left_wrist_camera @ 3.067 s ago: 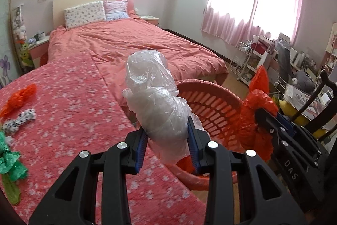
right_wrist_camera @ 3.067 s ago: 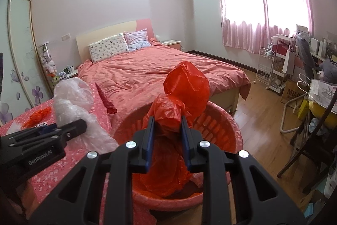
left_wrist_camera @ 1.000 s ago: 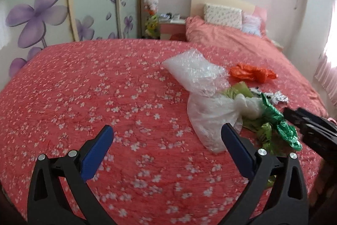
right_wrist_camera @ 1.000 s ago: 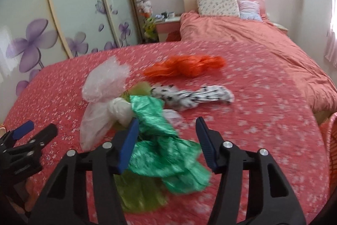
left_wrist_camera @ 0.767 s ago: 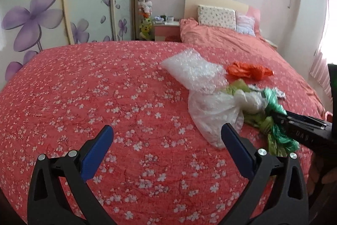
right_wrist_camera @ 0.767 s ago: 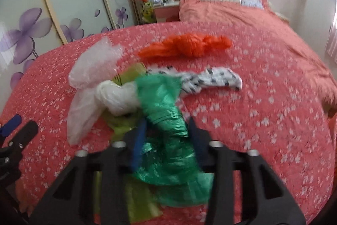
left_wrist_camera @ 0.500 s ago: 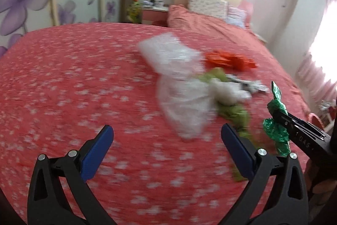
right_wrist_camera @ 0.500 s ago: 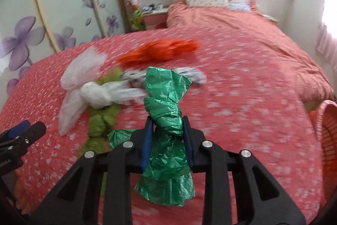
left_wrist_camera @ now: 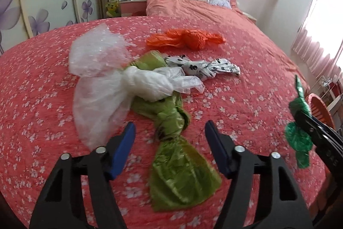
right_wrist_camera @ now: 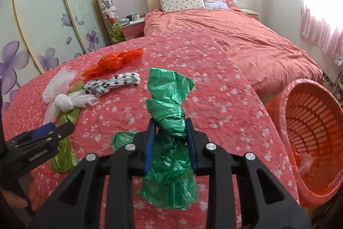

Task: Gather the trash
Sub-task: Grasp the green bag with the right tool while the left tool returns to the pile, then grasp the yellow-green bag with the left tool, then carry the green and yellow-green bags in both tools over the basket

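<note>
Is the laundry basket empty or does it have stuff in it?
Not empty. In the right wrist view, the basket holds clear and orange plastic at its bottom, though only part of its inside shows.

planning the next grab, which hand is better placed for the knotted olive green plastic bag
Left. The left gripper hangs with its jaws open on either side of the knotted olive green plastic bag, while the right gripper is shut on the knotted dark green plastic bag.
</note>
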Available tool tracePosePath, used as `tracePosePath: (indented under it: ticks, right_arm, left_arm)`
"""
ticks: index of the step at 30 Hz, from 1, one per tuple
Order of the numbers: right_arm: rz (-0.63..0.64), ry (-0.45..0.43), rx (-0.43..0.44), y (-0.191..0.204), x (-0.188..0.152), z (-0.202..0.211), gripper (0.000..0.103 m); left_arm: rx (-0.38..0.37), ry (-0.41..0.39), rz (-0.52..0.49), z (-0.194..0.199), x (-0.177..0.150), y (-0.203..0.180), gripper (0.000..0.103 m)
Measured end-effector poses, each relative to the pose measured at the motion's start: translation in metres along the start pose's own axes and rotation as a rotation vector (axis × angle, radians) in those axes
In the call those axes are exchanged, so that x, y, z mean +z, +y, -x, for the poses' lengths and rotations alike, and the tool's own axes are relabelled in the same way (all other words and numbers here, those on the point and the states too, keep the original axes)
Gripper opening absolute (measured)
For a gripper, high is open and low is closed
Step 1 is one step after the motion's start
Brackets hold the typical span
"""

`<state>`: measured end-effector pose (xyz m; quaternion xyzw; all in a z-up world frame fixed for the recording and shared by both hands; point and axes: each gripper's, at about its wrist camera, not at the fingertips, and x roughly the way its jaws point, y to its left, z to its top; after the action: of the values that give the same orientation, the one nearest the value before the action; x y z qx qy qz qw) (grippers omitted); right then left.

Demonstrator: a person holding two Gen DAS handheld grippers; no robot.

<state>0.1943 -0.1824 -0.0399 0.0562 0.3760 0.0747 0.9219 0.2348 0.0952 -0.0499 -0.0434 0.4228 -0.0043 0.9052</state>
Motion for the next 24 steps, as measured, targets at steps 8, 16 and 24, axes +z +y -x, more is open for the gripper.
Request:
tracePosePath:
  ticks: [8, 16, 24]
  right_arm:
    - [-0.036, -0.006, -0.001, -0.015, -0.004, 0.008, 0.028]
    - [-0.061, -0.061, 0.004, -0.029, 0.003, 0.039, 0.028]
    - [-0.071, -0.124, -0.006, -0.044, 0.005, 0.079, 0.028]
  left_arm:
    - [-0.014, -0.005, -0.022, 0.0, 0.001, -0.009, 0.017]
    - [-0.081, -0.095, -0.062, 0.041, 0.012, -0.026, 0.015]
    - [-0.161, -0.152, -0.106, 0.072, 0.02, -0.064, 0.015]
